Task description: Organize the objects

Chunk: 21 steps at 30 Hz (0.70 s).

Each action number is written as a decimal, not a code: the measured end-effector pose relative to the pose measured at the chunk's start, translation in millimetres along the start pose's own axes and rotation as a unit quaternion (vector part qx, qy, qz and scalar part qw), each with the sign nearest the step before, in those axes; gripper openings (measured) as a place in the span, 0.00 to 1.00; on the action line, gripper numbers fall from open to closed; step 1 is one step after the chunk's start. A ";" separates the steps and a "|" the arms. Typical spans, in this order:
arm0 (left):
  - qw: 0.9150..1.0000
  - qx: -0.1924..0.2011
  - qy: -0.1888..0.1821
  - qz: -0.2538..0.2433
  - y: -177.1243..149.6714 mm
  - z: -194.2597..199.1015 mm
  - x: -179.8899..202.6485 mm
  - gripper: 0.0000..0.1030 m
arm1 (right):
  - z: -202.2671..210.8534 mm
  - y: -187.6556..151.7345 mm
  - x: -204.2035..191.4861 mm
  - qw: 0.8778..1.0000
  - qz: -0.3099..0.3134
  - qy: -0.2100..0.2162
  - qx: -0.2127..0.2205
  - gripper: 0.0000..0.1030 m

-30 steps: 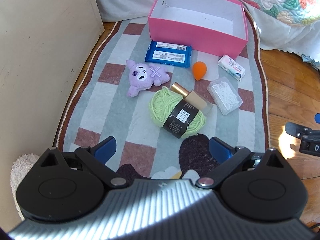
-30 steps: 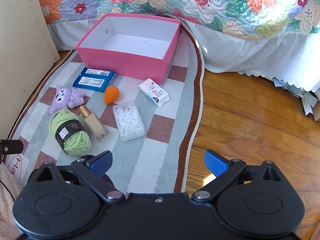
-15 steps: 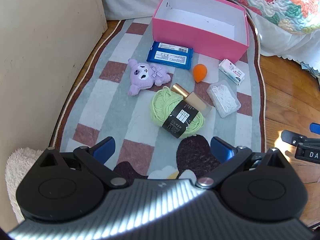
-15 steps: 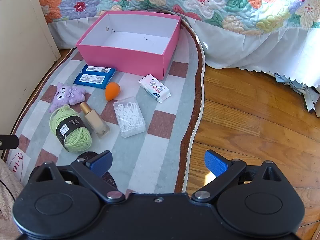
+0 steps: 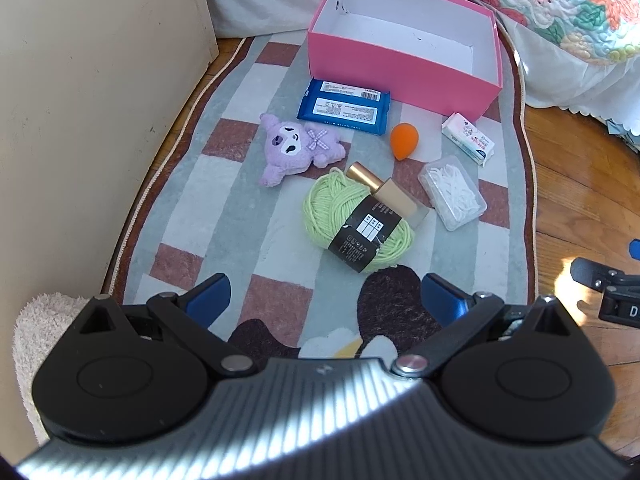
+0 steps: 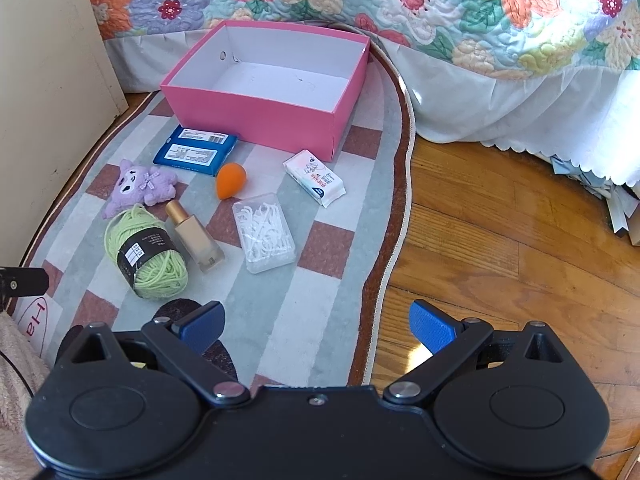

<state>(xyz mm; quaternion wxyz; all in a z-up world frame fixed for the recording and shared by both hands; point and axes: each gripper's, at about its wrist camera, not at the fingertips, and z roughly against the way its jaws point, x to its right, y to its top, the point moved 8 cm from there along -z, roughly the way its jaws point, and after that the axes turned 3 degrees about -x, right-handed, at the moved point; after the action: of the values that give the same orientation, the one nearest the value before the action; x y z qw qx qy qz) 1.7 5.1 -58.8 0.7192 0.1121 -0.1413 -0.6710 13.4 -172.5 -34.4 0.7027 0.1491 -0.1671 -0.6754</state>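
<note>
An empty pink box [image 5: 400, 68] [image 6: 256, 116] stands at the far end of a checked rug [image 5: 240, 208]. In front of it lie a blue wipes pack [image 5: 344, 107] [image 6: 196, 151], a purple plush toy [image 5: 296, 148] [image 6: 138, 188], an orange sponge [image 5: 404, 141] [image 6: 230, 180], a small tissue pack [image 5: 468, 139] [image 6: 315, 177], a clear box of floss picks [image 5: 452, 192] [image 6: 264, 232], a gold-capped bottle [image 5: 386, 194] [image 6: 196, 238] and a green yarn ball [image 5: 356, 222] [image 6: 146, 254]. My left gripper [image 5: 326, 300] is open near the yarn. My right gripper [image 6: 316, 326] is open over the rug's right edge.
A cream cabinet panel [image 5: 80, 100] stands along the rug's left side. A bed with a floral quilt [image 6: 400, 4] and white skirt lies behind the box. Wooden floor [image 6: 520, 248] stretches to the right. A fluffy cloth [image 5: 32, 320] sits at the lower left.
Both grippers have drawn back and tilted slightly, so the box and objects sit a little lower in each view. Nothing on the rug has moved. Both jaws stay open.
</note>
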 end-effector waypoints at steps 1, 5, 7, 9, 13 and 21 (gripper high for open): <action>1.000 0.003 0.001 -0.004 -0.1 1.5 0.5 1.00 | 1.4 0.7 -0.1 1.000 0.001 -0.001 0.000 0.97; 1.000 0.006 0.006 -0.020 2.0 5.2 4.3 1.00 | 3.3 1.7 -0.6 1.000 0.005 -0.004 -0.001 0.97; 1.000 0.005 0.005 -0.022 3.0 5.0 6.1 1.00 | 4.1 2.1 -1.3 1.000 0.005 0.001 0.000 0.97; 1.000 0.005 0.002 -0.022 4.0 5.3 7.4 1.00 | 5.2 3.2 -1.5 1.000 0.001 0.014 0.004 0.97; 1.000 0.004 -0.001 -0.019 4.6 4.3 9.7 1.00 | 7.0 3.8 -5.4 0.999 0.012 0.032 0.009 0.97; 1.000 -0.002 -0.003 -0.011 5.1 1.1 10.0 1.00 | 8.5 9.0 -6.0 0.999 0.019 0.042 0.019 0.97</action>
<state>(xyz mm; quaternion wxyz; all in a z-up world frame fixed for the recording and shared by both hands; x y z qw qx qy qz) 6.7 -4.4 -55.4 0.7117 0.1101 -0.1409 -0.6794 17.6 -166.0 -23.0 0.7188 0.1876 -0.1530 -0.6517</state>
